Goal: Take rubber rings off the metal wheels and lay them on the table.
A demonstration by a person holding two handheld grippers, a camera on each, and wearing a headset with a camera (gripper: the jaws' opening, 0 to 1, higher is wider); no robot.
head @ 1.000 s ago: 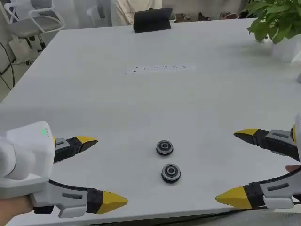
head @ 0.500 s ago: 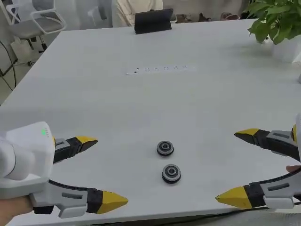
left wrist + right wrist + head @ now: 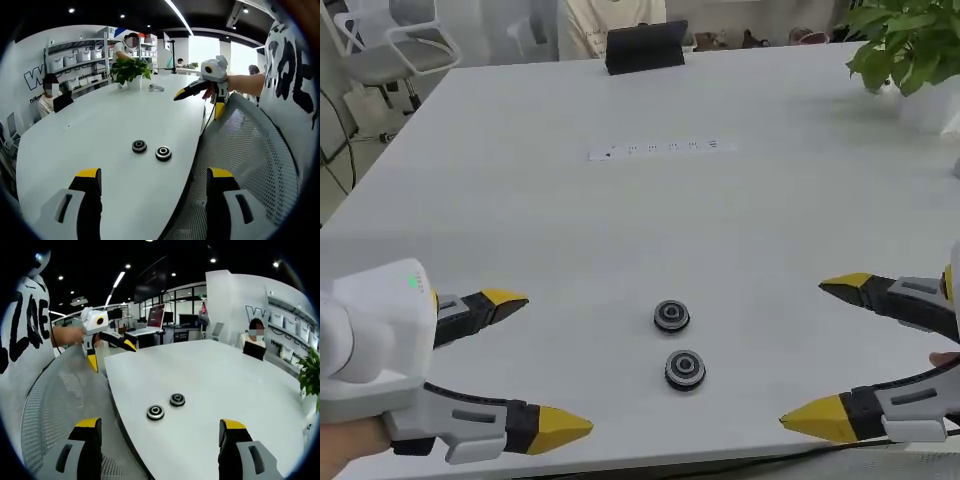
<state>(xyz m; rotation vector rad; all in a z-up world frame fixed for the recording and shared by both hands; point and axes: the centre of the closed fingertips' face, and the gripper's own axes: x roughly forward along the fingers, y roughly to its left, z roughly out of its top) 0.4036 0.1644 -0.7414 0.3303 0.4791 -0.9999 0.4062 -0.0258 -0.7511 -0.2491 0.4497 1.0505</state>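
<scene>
Hovering over the near edge of the surface (image 3: pixel 620 220), the left gripper (image 3: pixel 558 363) and right gripper (image 3: pixel 801 353) sit where they were a second ago, both pairs of jaws spread wide and empty. Between them the nearer metal wheel (image 3: pixel 685 369) and, just beyond it, the farther wheel (image 3: pixel 671 316) lie flat, close but apart and unmoved. Their dark rubber rings (image 3: pixel 668 370) look to be on still. Apart from a slight drift of the camera, nothing has changed, so I judge the task not yet begun. Farther off lie a socket strip (image 3: pixel 660 147), then a dark tablet (image 3: pixel 646 45).
</scene>
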